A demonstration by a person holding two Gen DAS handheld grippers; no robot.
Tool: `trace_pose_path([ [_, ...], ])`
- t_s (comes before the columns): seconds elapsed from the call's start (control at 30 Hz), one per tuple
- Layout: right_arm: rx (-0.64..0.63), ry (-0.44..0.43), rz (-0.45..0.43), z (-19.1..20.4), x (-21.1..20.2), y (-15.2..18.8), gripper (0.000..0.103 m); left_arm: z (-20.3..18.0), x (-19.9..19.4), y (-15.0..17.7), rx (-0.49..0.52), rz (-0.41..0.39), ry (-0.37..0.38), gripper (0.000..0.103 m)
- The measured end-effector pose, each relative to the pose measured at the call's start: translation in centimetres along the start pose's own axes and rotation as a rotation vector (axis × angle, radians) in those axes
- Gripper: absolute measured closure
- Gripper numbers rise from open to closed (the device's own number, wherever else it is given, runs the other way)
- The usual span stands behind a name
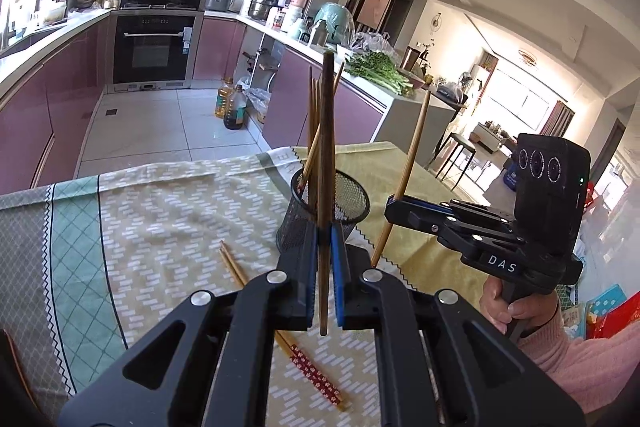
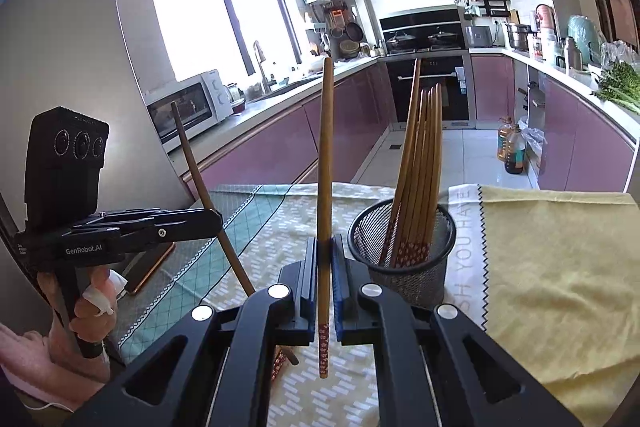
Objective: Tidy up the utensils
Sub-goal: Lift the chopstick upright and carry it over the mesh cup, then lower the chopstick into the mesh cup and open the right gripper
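Note:
A black mesh cup (image 1: 352, 203) stands on the tablecloth (image 1: 160, 219) with several wooden chopsticks (image 2: 420, 163) upright in it; it also shows in the right wrist view (image 2: 404, 267). My left gripper (image 1: 325, 267) is shut on a dark wooden chopstick (image 1: 327, 147), held upright just in front of the cup. My right gripper (image 2: 325, 275) is shut on a wooden chopstick with a red patterned end (image 2: 325, 187), held upright left of the cup. The right gripper shows in the left wrist view (image 1: 394, 205), the left gripper in the right wrist view (image 2: 216, 223). A pair of chopsticks (image 1: 288, 343) lies on the cloth.
A yellow cloth (image 2: 560, 267) covers the table's right part. A dark flat object (image 2: 148, 267) lies at the table's left edge. Kitchen counters, an oven (image 1: 154, 47) and oil bottles (image 1: 230, 105) on the floor lie beyond the table.

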State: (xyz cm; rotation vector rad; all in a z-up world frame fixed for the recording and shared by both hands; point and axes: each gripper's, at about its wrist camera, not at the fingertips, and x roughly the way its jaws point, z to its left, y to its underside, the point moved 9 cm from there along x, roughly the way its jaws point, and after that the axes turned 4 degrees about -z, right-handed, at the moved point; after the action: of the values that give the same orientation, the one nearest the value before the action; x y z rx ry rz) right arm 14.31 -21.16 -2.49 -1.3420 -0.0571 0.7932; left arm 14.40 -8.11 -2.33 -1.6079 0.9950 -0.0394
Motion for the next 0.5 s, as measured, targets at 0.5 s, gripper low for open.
trace_pose_path([
  [0.5, -0.027, 0.049, -0.119, -2.2, -1.6, -5.3, 0.097, -1.7, 1.2, -6.6, 0.022, -0.091, 0.043, 0.096],
])
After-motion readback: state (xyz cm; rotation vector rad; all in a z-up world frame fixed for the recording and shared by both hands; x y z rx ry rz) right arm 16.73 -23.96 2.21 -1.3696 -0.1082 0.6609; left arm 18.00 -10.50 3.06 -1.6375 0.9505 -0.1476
